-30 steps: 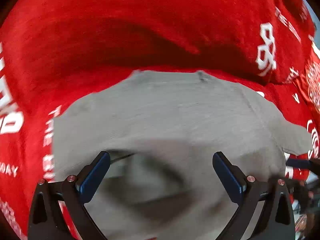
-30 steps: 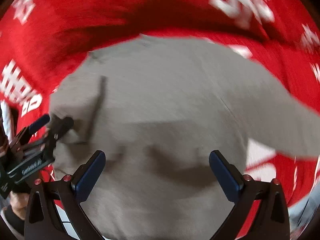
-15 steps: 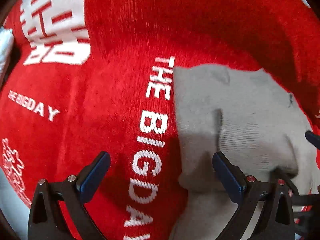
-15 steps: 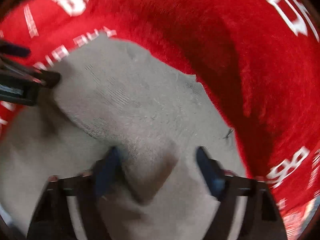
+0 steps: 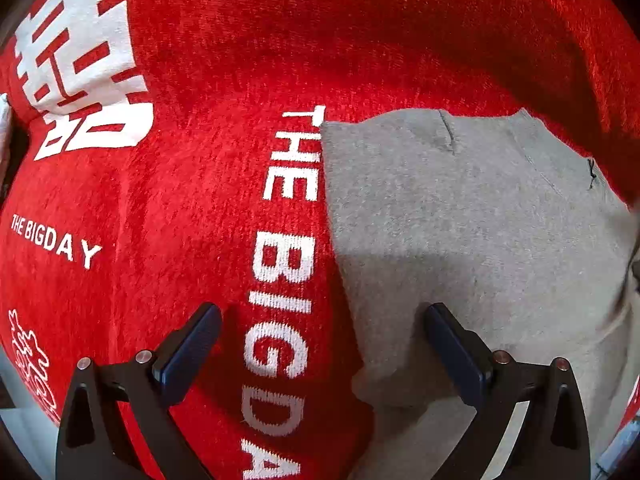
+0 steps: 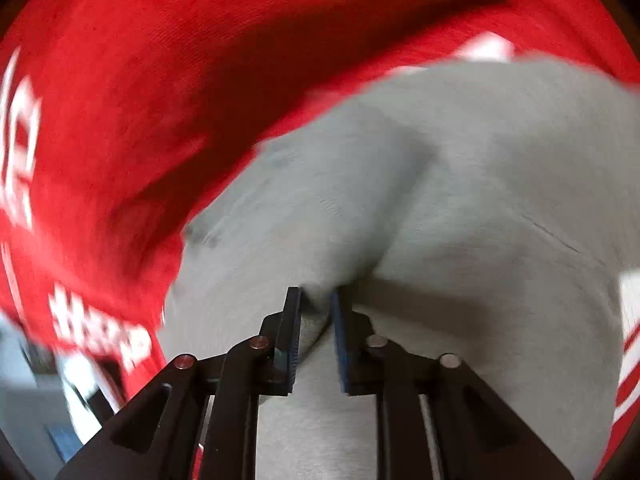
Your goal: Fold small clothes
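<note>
A small grey knit garment (image 5: 460, 220) lies on a red blanket (image 5: 180, 208) printed with white lettering. My left gripper (image 5: 320, 312) points steeply down and is open. Its jaws straddle the garment's left edge, with one pad (image 5: 188, 348) over red cloth and the other pad (image 5: 456, 352) over grey cloth. In the blurred right wrist view, my right gripper (image 6: 314, 294) pinches a raised fold of the grey garment (image 6: 480, 160) between its pads. The cloth bunches up right in front of them, and the jaws are starting to open a little.
The red blanket (image 6: 132, 92) covers nearly all the surface in both views. A pale floor or table edge (image 6: 24, 380) shows at the lower left of the right wrist view. A sliver of white object (image 5: 3, 128) sits at the left blanket edge.
The left gripper moved from above the garment's middle to its left edge and stayed open. The right gripper went from wide open to closed on a fold of grey cloth, then swung with it.
</note>
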`<state>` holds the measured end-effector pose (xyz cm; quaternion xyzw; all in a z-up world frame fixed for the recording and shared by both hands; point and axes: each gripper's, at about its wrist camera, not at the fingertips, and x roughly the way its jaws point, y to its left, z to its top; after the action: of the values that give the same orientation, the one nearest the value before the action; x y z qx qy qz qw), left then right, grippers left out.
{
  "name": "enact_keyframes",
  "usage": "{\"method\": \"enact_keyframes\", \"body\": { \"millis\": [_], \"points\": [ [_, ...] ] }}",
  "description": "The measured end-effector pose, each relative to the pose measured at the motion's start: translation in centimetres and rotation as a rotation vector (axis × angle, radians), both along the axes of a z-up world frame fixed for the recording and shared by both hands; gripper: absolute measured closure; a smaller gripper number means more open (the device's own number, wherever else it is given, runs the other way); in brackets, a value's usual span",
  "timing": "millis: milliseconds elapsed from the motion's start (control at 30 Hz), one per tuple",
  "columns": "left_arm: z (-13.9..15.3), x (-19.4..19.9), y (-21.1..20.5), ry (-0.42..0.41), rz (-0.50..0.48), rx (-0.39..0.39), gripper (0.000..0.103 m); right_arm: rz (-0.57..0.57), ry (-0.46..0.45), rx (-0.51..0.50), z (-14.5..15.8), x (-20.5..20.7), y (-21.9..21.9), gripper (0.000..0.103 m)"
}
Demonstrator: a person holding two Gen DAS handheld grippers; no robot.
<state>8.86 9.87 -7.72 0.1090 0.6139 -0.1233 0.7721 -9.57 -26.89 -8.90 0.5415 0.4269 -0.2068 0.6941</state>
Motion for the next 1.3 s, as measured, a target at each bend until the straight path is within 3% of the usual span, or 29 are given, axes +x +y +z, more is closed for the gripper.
{"method": "enact_keyframes", "body": {
  "millis": [33,167,300,467,567,667,733,767,800,833,867,967,1067,1167,1233,1300],
  "points": [
    [0.0,0.0,-0.1,0.003,0.0,0.0,0.001,-0.038,-0.012,0.039,-0.3,-0.9,-0.6,0.081],
    [0.6,1.0,0.1,0.032,0.01,-0.022,0.001,-0.009,-0.033,0.09,0.2,-1.9,-0.7,0.057],
    [1.5,3.4,0.2,0.026,0.024,-0.064,0.001,0.096,-0.063,0.182,-0.2,-0.7,2.9,0.051],
    [0.1,7.0,-0.6,0.115,0.016,-0.102,0.001,0.198,-0.088,0.351,-2.0,2.1,10.3,0.05],
    [-1.0,8.2,-1.1,0.16,0.007,-0.111,0.014,0.226,-0.106,0.445,-3.4,4.2,15.3,0.05],
    [-1.2,8.5,-0.9,0.177,0.007,-0.137,0.016,0.208,-0.11,0.492,-4.9,5.8,18.1,0.05],
    [-1.3,8.8,-0.7,0.177,0.005,-0.145,0.028,0.187,-0.108,0.488,-5.3,6.5,18.9,0.05],
    [-1.3,8.8,-0.6,0.173,0.002,-0.146,0.042,0.175,-0.11,0.484,-5.3,6.8,18.9,0.058],
    [-1.1,9.0,-0.4,0.169,-0.007,-0.162,0.067,0.169,-0.105,0.48,-5.3,7.1,19.0,0.098],
    [-1.0,9.3,-0.2,0.184,-0.018,-0.203,0.083,0.163,-0.104,0.478,-5.3,7.2,18.9,0.097],
    [-1.0,9.8,0.2,0.196,-0.016,-0.221,0.092,0.165,-0.118,0.48,-5.1,7.6,19.1,0.097],
    [-0.2,10.3,1.1,0.151,-0.038,-0.201,0.092,0.231,-0.12,0.46,-4.7,9.4,21.1,0.097],
    [-0.7,10.5,1.9,0.147,-0.048,-0.164,0.092,0.27,-0.06,0.435,-6.0,9.8,22.8,0.097],
    [-0.9,10.6,2.9,0.137,-0.017,-0.145,0.092,0.266,-0.058,0.471,-6.4,9.2,22.5,0.094],
    [-0.6,10.2,3.3,0.127,-0.007,-0.132,0.092,0.31,-0.056,0.451,-5.4,8.4,21.2,0.087],
    [0.3,9.9,3.5,0.103,-0.015,-0.125,0.091,0.314,-0.071,0.366,-3.6,6.6,18.2,0.07]
  ]
}}
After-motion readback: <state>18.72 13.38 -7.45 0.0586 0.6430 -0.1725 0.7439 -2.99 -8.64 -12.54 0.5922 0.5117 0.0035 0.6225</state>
